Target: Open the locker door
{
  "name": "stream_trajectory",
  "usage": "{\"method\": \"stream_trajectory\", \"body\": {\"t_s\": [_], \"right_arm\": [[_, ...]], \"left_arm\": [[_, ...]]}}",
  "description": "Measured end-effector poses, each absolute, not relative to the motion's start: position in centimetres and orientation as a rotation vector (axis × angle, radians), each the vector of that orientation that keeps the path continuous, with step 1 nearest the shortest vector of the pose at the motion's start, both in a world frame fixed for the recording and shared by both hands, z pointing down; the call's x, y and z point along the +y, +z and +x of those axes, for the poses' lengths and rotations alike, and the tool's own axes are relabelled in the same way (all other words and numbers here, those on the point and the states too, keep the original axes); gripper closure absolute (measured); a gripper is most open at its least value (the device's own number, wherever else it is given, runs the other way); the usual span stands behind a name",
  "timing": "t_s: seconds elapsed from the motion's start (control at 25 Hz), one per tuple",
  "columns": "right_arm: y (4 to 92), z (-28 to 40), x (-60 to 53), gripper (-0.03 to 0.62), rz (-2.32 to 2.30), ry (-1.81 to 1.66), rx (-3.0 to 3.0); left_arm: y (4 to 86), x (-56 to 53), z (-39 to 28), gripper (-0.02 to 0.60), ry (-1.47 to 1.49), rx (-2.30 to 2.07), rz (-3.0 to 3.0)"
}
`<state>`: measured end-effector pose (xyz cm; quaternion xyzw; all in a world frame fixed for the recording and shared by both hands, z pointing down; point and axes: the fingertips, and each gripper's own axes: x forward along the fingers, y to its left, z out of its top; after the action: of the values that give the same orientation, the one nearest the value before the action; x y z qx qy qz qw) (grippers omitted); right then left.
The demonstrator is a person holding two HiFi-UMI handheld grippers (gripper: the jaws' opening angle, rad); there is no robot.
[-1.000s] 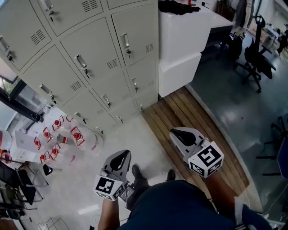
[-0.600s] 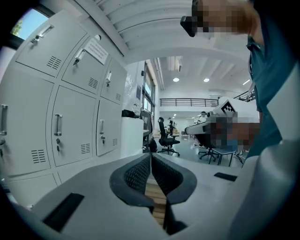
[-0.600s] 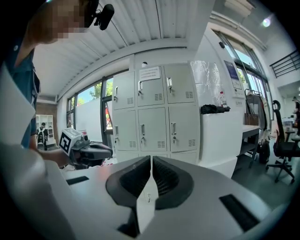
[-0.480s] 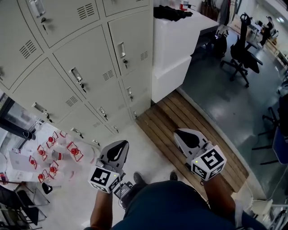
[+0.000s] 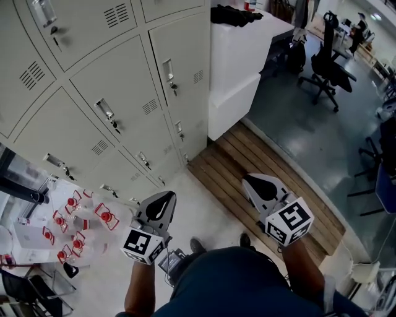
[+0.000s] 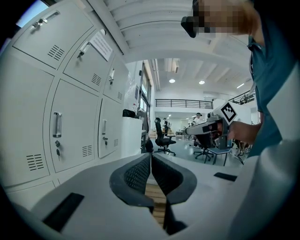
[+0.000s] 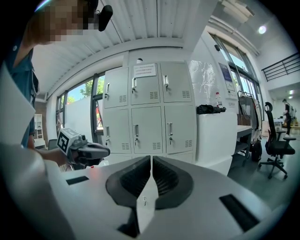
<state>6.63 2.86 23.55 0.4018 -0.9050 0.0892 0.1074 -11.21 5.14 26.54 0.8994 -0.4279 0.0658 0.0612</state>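
A bank of grey lockers [image 5: 111, 93] fills the upper left of the head view; each door has a vertical metal handle [image 5: 168, 69] with a key below it, and all doors I see are closed. My left gripper [image 5: 165, 198] is held low, shut and empty, well short of the lockers. To its right my right gripper [image 5: 249, 181] is also shut and empty. The lockers [image 7: 150, 117] stand straight ahead in the right gripper view, beyond the meeting jaws [image 7: 151, 161]. They run along the left of the left gripper view [image 6: 70, 126], where the jaws touch at the tips [image 6: 151, 158].
A white counter [image 5: 241, 56] with a dark bag [image 5: 232, 12] on it abuts the lockers' right end. Wooden decking [image 5: 260, 155] lies under my right gripper. Bottles with red caps [image 5: 80, 217] stand on the floor at the left. Office chairs [image 5: 325, 62] stand at the back right.
Both grippers have drifted forward and slightly up with the person's body, and the lockers have slid a little in the head view. Both pairs of jaws stay shut.
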Motion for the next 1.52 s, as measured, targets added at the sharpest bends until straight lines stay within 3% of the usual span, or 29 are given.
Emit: {"method": "stream_trajectory", "body": {"t_s": [0.52,1.0,1.52], "right_arm": [[23.0,1.5,2.7,0.556,1.288,0.209,-2.593],[24.7,-0.2,-3.5,0.556,1.116,0.198,-2.663],[25.7,2.2,-13.5,0.556,0.986,0.196,-2.697]], "left_arm": [[25.7,3.7,-18.7,0.555,0.164,-1.278,2.760],[25.8,1.8,-22.4,0.555,0.193,-1.539,2.641],[25.3,-3.1,-20.1,0.555,0.215,-1.696,2.521]]}}
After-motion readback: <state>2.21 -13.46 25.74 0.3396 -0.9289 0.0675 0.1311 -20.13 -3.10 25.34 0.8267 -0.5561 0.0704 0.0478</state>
